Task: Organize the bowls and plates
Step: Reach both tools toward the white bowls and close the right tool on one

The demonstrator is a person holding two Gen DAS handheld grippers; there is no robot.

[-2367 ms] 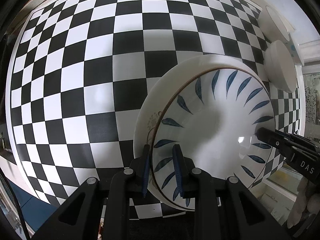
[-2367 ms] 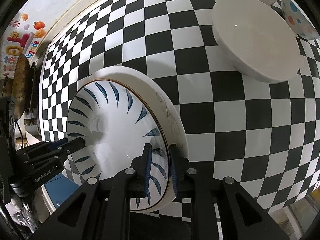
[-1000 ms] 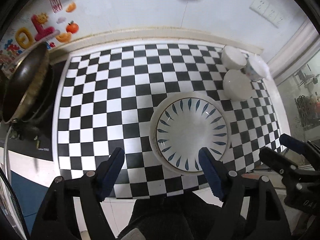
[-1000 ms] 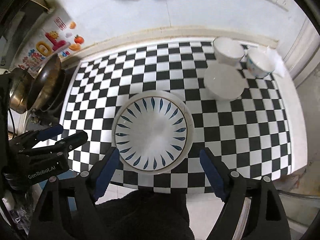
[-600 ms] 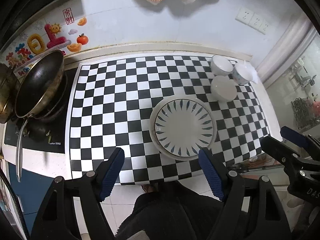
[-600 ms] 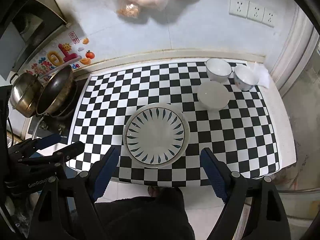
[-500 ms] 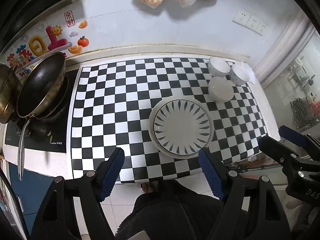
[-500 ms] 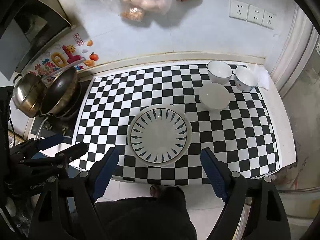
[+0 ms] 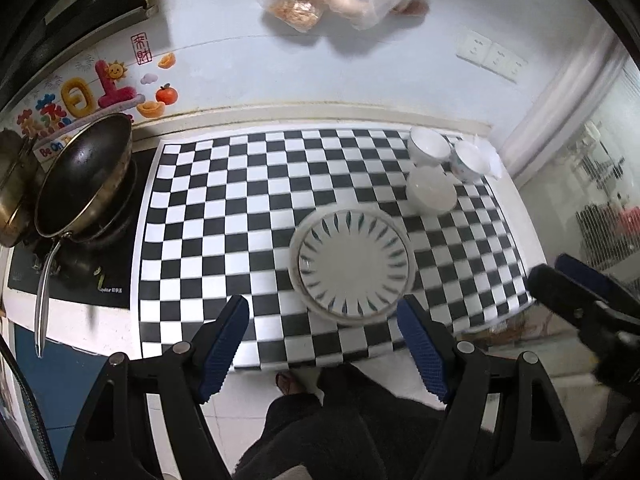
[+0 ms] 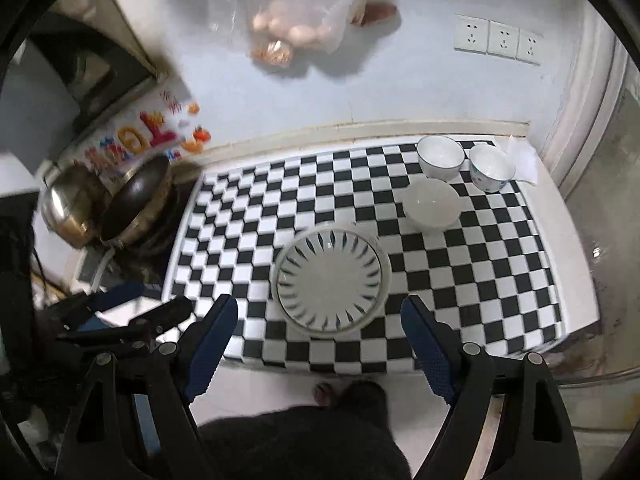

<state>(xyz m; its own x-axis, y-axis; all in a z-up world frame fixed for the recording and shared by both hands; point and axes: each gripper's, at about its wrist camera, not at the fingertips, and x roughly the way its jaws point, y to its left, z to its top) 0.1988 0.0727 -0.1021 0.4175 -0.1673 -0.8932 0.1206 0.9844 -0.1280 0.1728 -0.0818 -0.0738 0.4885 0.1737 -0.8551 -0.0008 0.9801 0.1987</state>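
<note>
A blue-leaf plate (image 9: 354, 264) lies stacked on a larger white plate (image 9: 295, 270) near the front of the checkered counter (image 9: 224, 208); the stack also shows in the right wrist view (image 10: 331, 278). Three bowls stand at the back right: a plain white one (image 10: 431, 205), a blue-rimmed one (image 10: 440, 156) and a dotted one (image 10: 490, 168). My left gripper (image 9: 322, 342) is open and empty, held high and back from the counter's front edge. My right gripper (image 10: 318, 338) is also open and empty, above the front edge.
A dark wok (image 9: 82, 184) and a metal pot (image 9: 14, 196) sit on the stove at the left. A plastic bag of eggs (image 10: 288, 20) hangs on the wall. Wall sockets (image 10: 496, 40) are at the upper right. The person's legs and foot (image 10: 326, 394) are below the counter edge.
Both grippers let go of the blue-leaf plate, opened wide and pulled up and back from the counter. The plate stack stays where it was set.
</note>
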